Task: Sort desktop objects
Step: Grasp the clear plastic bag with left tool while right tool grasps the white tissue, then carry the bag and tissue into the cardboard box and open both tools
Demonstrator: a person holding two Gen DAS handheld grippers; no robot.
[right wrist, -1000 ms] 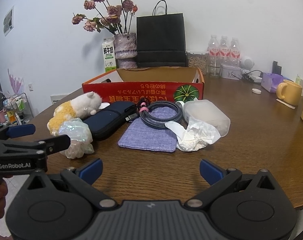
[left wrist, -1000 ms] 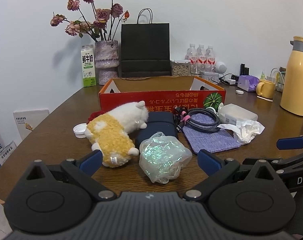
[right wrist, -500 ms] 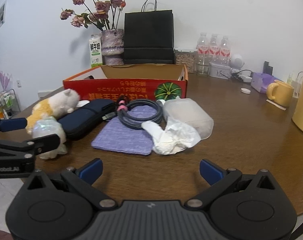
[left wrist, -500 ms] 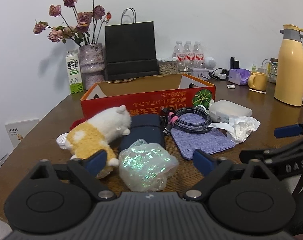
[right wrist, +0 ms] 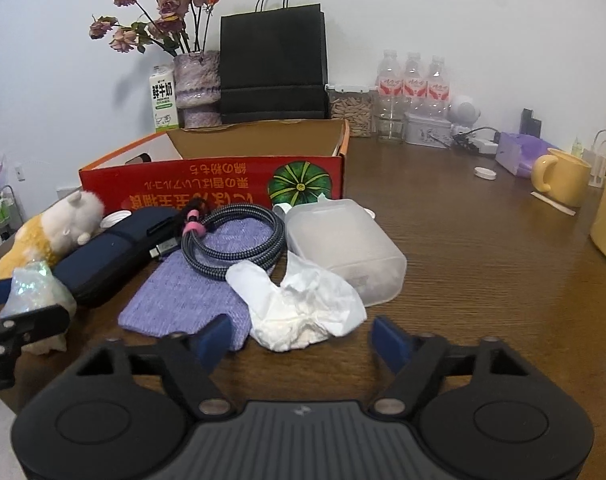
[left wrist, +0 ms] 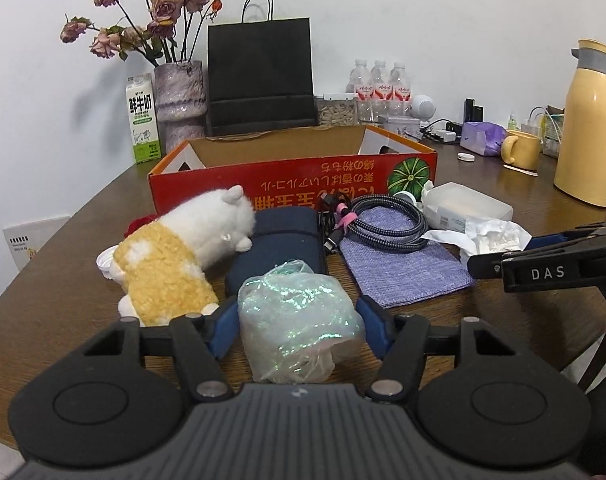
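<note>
Box interior of the red cardboard box (left wrist: 293, 178) is mostly hidden behind its front wall at 12 o'clock, contents can't be told. Left gripper (left wrist: 299, 328) is closing around the crinkly iridescent plastic bag (left wrist: 297, 320), pads at its sides, firm contact unclear. Right gripper (right wrist: 301, 338) is closing, unclenched, crumpled white tissue (right wrist: 303, 308) between the fingers untouched, frosted plastic case (right wrist: 343, 240) at 1 o'clock.

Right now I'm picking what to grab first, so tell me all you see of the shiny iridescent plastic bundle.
The crumpled iridescent plastic bundle is translucent film with green-pink glints, bunched into a soft lump. It sits on the brown wooden table, between the closing fingers of the left gripper, in front of the navy pouch.
</note>
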